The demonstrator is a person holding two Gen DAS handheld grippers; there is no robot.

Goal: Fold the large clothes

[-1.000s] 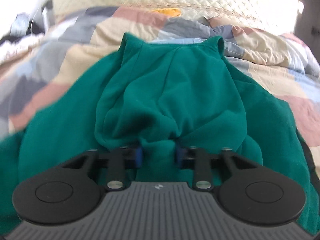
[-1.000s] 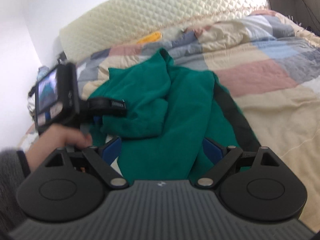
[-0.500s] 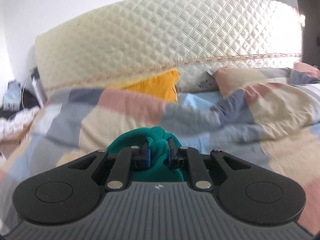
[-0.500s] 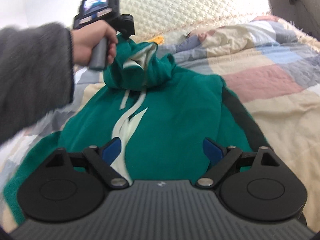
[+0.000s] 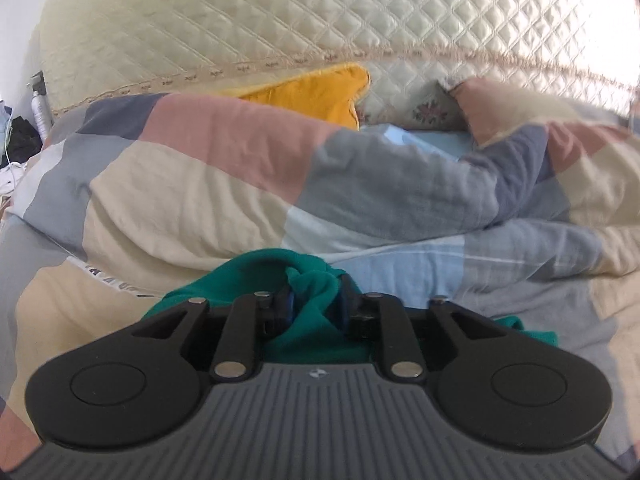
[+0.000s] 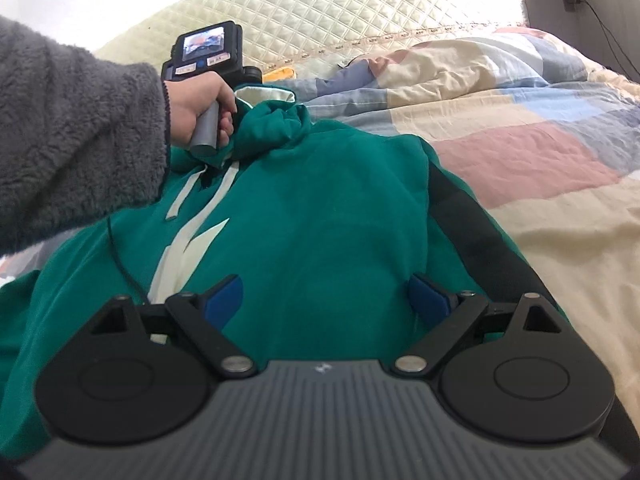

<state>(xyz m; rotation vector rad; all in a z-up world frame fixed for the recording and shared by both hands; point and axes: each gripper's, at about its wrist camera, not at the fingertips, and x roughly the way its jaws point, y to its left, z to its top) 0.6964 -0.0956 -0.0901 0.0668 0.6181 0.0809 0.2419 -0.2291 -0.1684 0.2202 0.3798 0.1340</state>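
Note:
A green hoodie lies front up on the bed, with white drawstrings and a white chest mark. In the left wrist view a bunch of its green hood fills the gap of my left gripper. The pads still touch the cloth while the jaws are opening. The right wrist view shows a hand in a grey fleece sleeve holding that gripper at the hood, its fingers hidden. My right gripper hovers open over the hoodie's lower front, with nothing pinched.
A patchwork quilt covers the bed, bunched into a ridge by the cream quilted headboard. A yellow pillow leans against it. A dark band runs along the hoodie's right side. Clutter sits left of the bed.
My left gripper has carried the hood away toward the headboard, unfolding the hoodie so its front shows, and its jaws stand a little wider. My right gripper has sunk slightly over the hoodie.

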